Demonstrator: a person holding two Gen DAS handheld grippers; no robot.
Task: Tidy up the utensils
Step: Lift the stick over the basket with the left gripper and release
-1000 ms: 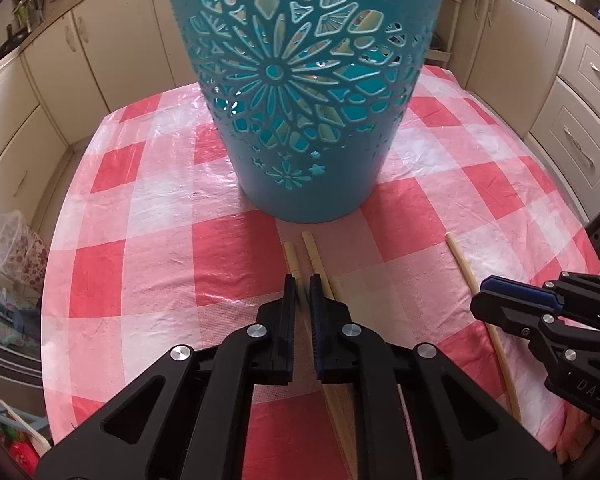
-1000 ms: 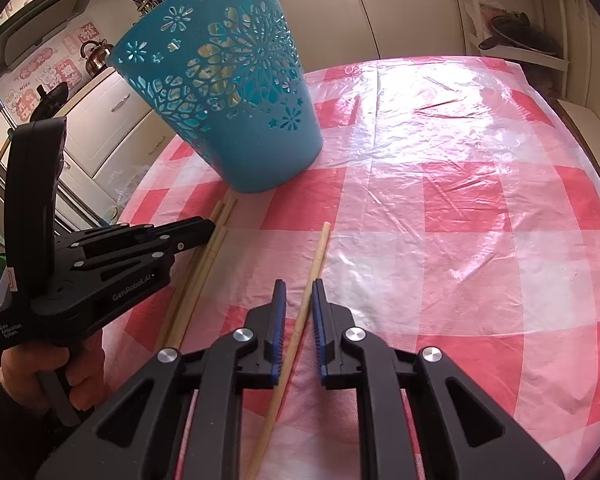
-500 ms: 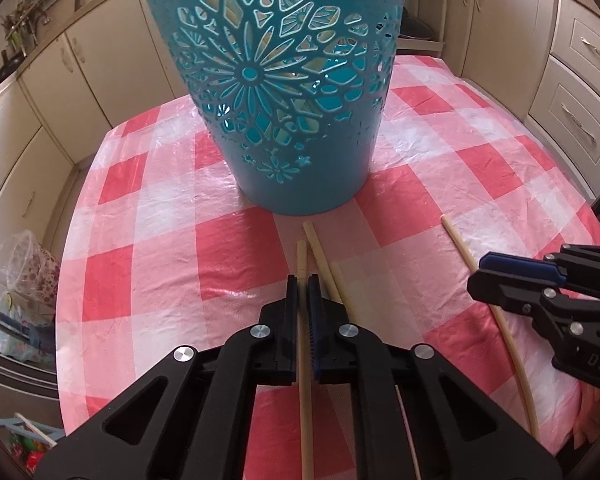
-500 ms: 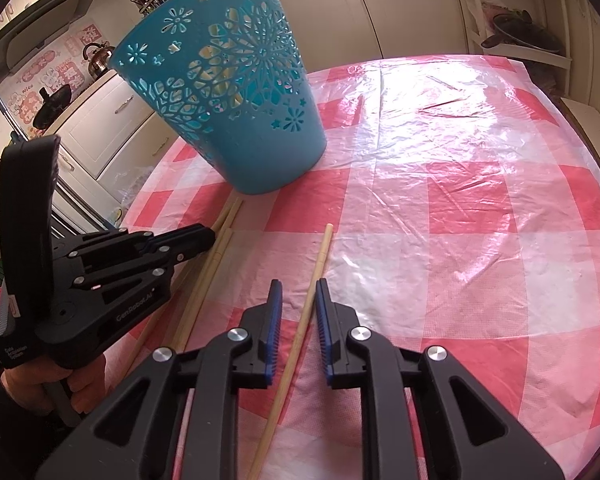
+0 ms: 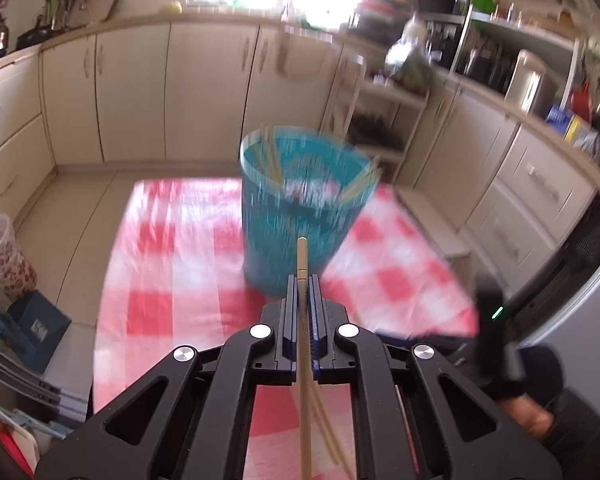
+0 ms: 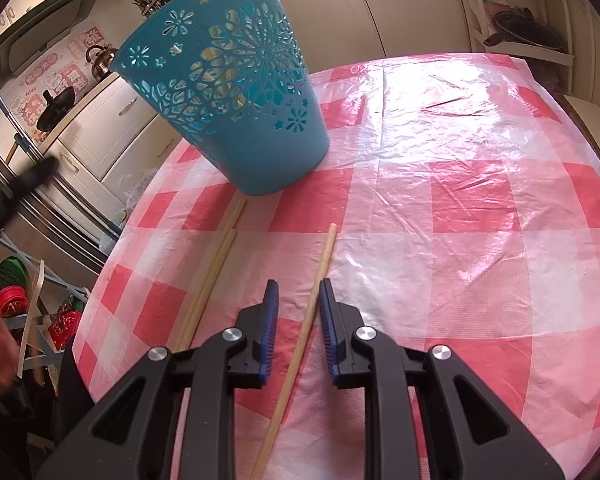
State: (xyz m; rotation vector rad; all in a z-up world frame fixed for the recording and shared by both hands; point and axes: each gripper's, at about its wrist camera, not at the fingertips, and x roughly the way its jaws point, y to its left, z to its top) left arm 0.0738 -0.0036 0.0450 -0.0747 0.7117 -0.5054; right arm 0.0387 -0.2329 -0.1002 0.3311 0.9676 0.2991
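Note:
My left gripper (image 5: pixel 302 280) is shut on a wooden chopstick (image 5: pixel 302 256) and holds it raised above the table, its tip pointing at the blue cut-out basket (image 5: pixel 300 216), which holds several chopsticks. The left wrist view is blurred. In the right wrist view my right gripper (image 6: pixel 298 290) is open, low over the table, its jaws on either side of a single chopstick (image 6: pixel 323 258) lying on the cloth. Two more chopsticks (image 6: pixel 216 268) lie to its left, below the basket (image 6: pixel 236 92).
The table has a red and white checked cloth under clear plastic (image 6: pixel 460 184). Kitchen cabinets (image 5: pixel 140 92) and open shelves (image 5: pixel 384 120) surround it. A patterned bin (image 5: pixel 0 248) stands on the floor at left.
My left gripper has lifted up and back with the chopstick, so the basket's open top now shows. My right gripper has opened wider around the single chopstick.

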